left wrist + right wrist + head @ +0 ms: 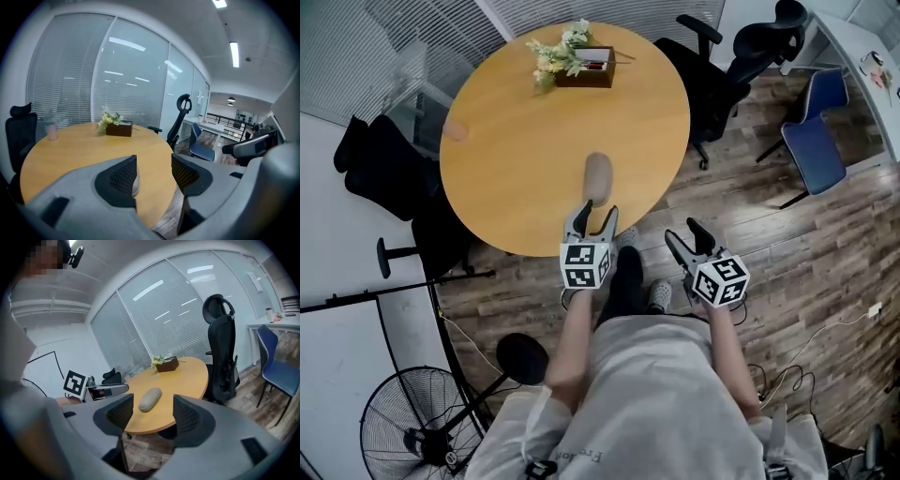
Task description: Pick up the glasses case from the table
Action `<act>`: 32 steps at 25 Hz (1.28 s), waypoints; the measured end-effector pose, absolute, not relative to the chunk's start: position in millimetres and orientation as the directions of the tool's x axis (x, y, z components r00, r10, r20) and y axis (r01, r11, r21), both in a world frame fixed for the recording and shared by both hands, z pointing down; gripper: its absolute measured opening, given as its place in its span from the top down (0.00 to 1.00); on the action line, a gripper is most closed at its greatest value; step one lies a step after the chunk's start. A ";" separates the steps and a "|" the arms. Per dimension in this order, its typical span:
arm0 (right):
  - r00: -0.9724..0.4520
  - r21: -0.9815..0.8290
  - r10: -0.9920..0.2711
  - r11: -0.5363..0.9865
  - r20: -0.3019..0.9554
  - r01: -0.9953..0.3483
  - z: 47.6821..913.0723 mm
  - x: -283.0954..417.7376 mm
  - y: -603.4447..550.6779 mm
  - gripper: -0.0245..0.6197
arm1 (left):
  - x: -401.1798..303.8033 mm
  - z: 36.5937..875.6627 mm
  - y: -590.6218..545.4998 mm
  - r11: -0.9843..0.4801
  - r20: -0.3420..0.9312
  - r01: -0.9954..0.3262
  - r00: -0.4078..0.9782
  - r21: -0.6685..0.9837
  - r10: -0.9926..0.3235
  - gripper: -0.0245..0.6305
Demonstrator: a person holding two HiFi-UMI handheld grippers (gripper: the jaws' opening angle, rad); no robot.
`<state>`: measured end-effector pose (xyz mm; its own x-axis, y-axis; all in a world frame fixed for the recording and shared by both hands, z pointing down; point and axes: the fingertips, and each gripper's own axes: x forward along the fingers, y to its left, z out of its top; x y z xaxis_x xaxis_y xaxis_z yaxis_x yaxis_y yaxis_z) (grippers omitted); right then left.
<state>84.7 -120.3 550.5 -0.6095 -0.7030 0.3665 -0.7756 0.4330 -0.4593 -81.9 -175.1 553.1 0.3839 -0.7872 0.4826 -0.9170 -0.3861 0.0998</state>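
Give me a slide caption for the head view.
Open left tool at the near end of the beige glasses case on the round table; open right tool off the table's edge.

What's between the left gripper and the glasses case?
Nothing but bare tabletop. In the head view, the left gripper, jaws apart, points at the glasses case with only wood between.

Left gripper view: glasses case (135,180) mostly hidden behind jaw, only a sliver shows at 6 o'clock. Head view: fan (412,422) at 7 o'clock cut by btm edge; pink obj (455,130) at 10 o'clock too small to ID.
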 end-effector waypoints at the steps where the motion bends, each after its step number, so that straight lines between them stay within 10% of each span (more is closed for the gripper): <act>1: -0.607 -0.454 -0.699 0.432 0.377 -0.779 552.3 83.3 -126.3 0.58 | -83.5 559.2 -182.6 -0.390 0.493 -0.915 0.387 0.102 -0.779 0.63; 32: -0.581 -0.403 -0.619 0.420 0.529 -0.813 581.1 64.1 -204.8 0.58 | -72.2 679.9 -269.0 -0.485 0.732 -0.872 0.290 -0.063 -0.616 0.63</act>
<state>64.1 -204.8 581.1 -0.5810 -0.6188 0.5287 -0.8135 0.4196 -0.4027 -72.2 -269.0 679.9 0.2899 -0.6162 0.7323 -0.8723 -0.4849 -0.0626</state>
